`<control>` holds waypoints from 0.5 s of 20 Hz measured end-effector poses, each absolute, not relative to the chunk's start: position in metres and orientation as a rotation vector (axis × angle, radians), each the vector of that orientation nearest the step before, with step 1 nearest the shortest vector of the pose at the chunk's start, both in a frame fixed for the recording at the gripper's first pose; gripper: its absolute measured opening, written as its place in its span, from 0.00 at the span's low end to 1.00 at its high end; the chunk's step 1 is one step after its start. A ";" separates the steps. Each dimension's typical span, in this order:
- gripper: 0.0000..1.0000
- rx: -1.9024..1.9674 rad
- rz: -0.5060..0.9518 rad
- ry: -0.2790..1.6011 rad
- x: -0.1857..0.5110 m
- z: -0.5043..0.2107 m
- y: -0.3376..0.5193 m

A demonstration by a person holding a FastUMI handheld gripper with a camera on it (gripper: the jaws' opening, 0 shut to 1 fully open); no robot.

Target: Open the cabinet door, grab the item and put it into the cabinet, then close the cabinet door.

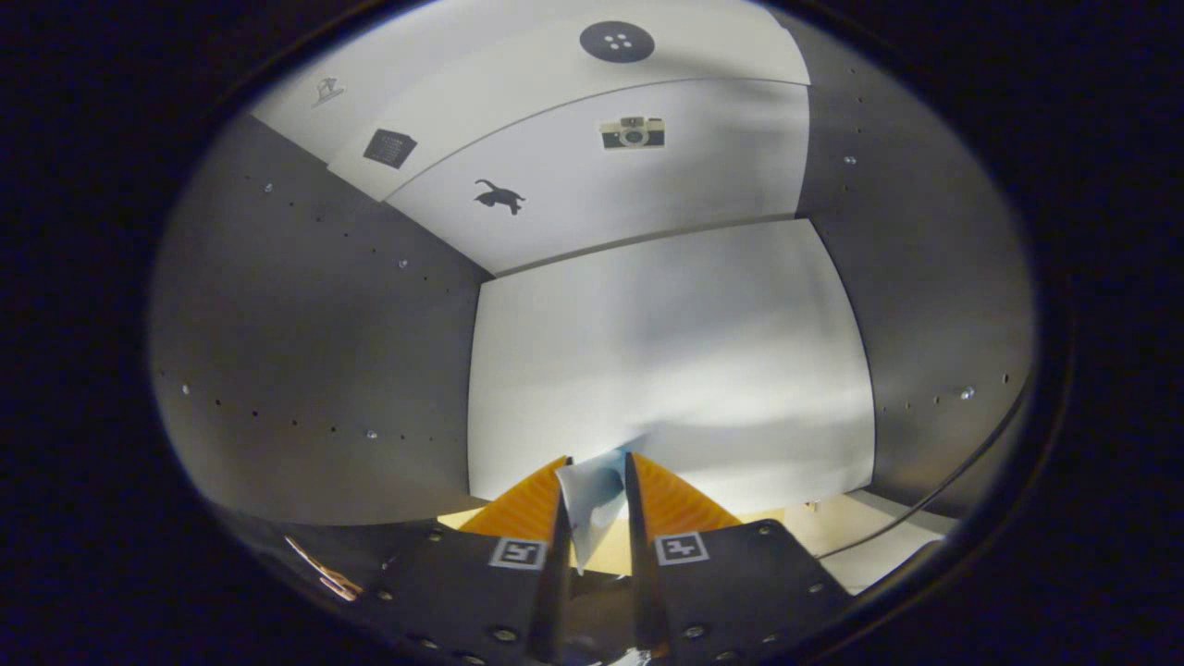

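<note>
- Gripper view looks into the cabinet (305, 370): dark grey side walls L and R, white back panel (675, 370) straight ahead of the fingers.
- Gripper (597, 467) nearly closed; both fingers pinch a thin, pale blue-white item (592, 504), looks like a folded sheet or packet, can't tell which.
- Item sits between the fingers, its top edge poking just past the tips, lower corner hanging down between them.
- Item is thus at the cabinet mouth, held in front of the back panel; whether it touches the floor of the compartment can't be told.
- Pale wood-tone surface (814, 527) shows below the back panel, either side of the fingers.
- White shelf boards (647, 176) above the compartment, w/ small stickers: a cat silhouette (499, 196), a camera (633, 133), a dark square (389, 148), a round button (617, 42), one faint mark further L.
- Rows of small peg holes and a few screws on both side walls.
- Thin dark cable (934, 495) curves across the lower R wall, down toward the gripper body.
- Nothing stands between the fingers and the back panel.
</note>
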State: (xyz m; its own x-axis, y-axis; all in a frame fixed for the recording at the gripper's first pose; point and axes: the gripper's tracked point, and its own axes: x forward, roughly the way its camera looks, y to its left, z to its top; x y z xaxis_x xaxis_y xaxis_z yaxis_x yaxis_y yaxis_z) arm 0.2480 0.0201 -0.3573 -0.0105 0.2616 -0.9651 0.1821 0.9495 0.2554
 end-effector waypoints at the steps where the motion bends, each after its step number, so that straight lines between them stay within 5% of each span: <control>1: 0.41 0.361 0.059 1.571 0.250 -0.354 0.018; 5: 0.52 0.435 0.053 1.458 0.261 -0.333 0.018; 10: 0.52 0.403 0.040 1.317 0.252 -0.300 0.009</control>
